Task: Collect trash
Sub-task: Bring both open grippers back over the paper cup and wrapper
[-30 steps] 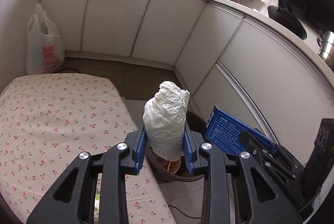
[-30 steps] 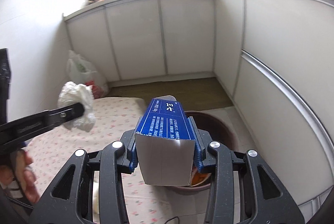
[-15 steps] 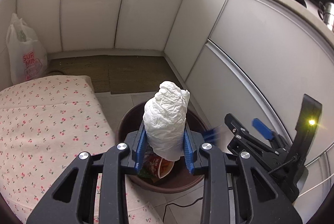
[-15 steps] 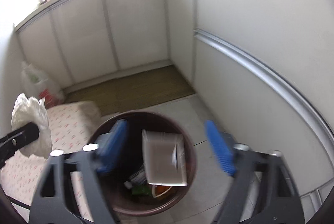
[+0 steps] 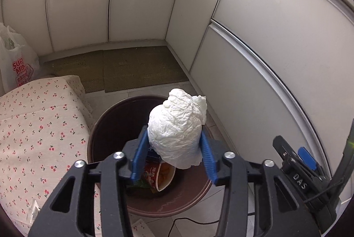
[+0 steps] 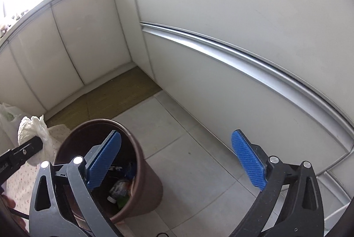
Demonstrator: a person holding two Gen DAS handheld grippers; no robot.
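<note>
Left wrist view, left to right: a cherry-print cushion [image 5: 37, 130] fills the 9 o'clock side, a white shopping bag [image 5: 15, 69] stands behind it at 10 o'clock, and the brown trash bin [image 5: 106, 117] sits on the tiled floor just below centre, hard against the cushion's edge. The left gripper [image 5: 174, 155] hangs directly over the bin mouth with a crumpled white paper wad [image 5: 177, 128] between its blue pads; its jaws have just been opening, yet the wad sits between the pads and has not dropped, and whether the pads press it cannot be told. Inside the bin, under the wad, lie a printed cup and a blue carton edge [image 5: 154, 154], so some rubbish is already collected. At 4 o'clock the right gripper's black frame enters. Right wrist view, left to right: the wad shows at 9 o'clock, the bin at 7 o'clock, bare floor tiles [image 6: 190, 148] and cabinet fronts [image 6: 243, 16] beyond. The right gripper [image 6: 174, 161] has just been opening; its jaws stand wide apart with nothing between them. Judged progress: the right hand's piece appears delivered; the left hand's wad remains to fall into the bin, and any further litter lies outside these views.
</note>
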